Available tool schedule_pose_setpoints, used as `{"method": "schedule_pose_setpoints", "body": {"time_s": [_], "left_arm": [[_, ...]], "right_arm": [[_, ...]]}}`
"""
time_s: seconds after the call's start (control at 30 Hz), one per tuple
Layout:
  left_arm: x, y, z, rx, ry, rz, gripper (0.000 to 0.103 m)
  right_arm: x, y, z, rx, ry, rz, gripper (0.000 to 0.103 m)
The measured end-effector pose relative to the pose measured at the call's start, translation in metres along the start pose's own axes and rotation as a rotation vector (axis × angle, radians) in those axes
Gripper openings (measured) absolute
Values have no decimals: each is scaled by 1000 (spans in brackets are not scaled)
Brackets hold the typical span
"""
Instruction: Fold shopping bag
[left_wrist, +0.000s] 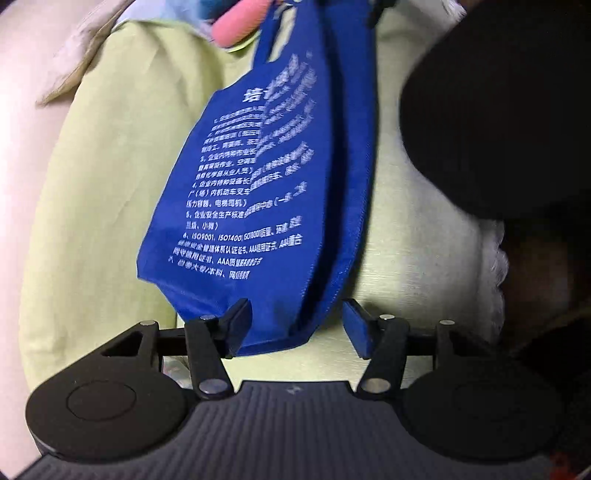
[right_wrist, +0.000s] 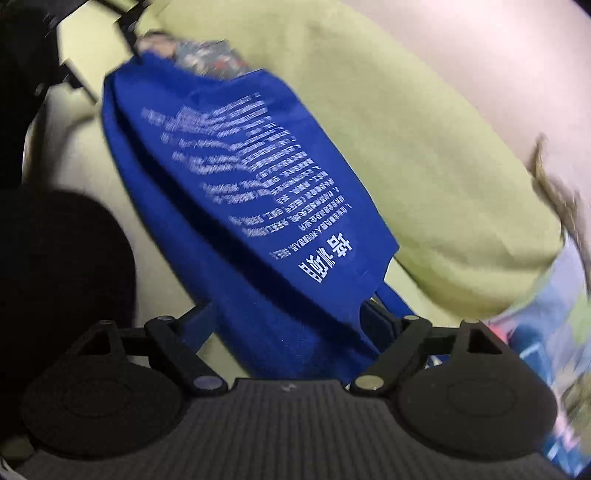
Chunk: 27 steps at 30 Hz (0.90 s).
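Hanging lengthwise between the two tongs, the blue shopping bag stretches over a pale green cloth that covers whatever lies beneath. White printed text runs across its upper panel, which folds over a second blue layer below.

Left tongs: fingers spread. The bag's bottom corner sits in the gap, resting against the left finger; the right finger, with its blue pad, stands clear of the fabric. No pinch here.

Right tongs: the bag's top end and a handle strap fill the gap between the fingers. The right finger touches the fabric at the mouth edge; the left finger lies against the lower layer. Whether they press firmly, cannot tell — the fabric hides the tips.

From the left wrist view, the bag runs away from the tongs toward the far edge of the cloth, handle end farthest. A pink rolled object lies at that far edge. A dark sleeve fills the right side. Motion blur on both views.
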<state>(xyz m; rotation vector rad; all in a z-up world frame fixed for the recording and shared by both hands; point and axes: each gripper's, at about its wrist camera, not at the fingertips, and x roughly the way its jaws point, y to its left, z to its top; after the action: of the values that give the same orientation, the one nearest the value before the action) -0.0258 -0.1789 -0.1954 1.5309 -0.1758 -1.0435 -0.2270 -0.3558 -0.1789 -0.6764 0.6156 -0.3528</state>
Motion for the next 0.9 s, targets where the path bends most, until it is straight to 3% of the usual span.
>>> {"method": "schedule_pose_setpoints", "body": {"time_s": [0.07,0.1,0.13,0.2,0.23,0.37,0.47,0.53,0.67,0.7,0.73,0.77,0.8,0.9], "left_arm": [[11,-2,-3,33,7,29,60],[15,-2,-5,33,11,40,57],[18,-1,-7,23,16,45,44],[30,5,-11,-27,33,73,16],[35,9,-12,-63,32,92,13],[54,32,-15,-250,20,119,11],[65,47,-7,-327,-13,149,12],[73,55,2,-367,-31,143,15],[64,55,3,-395,-30,95,27],[55,52,-2,-399,-36,69,36],[45,49,-7,-406,-42,40,39],[34,47,-12,-414,-50,14,39],[22,48,-16,-428,-59,-10,40],[-12,65,-28,-514,-105,-71,40]], "right_arm": [[10,4,1,-46,1,-14,82],[14,5,1,-59,2,-15,76],[19,4,2,-63,8,-12,49],[30,-3,2,-38,47,-9,4],[33,-8,2,-16,54,-7,3],[42,-24,3,-2,51,-141,1],[47,-41,2,14,78,-260,2],[53,-46,-2,22,122,-288,2],[52,-40,-15,68,173,-200,7],[48,-38,-18,78,171,-176,15],[44,-36,-20,92,167,-155,33],[40,-37,-20,118,158,-142,40],[35,-41,-19,153,149,-131,45],[20,-63,-8,300,86,-67,46]]}}
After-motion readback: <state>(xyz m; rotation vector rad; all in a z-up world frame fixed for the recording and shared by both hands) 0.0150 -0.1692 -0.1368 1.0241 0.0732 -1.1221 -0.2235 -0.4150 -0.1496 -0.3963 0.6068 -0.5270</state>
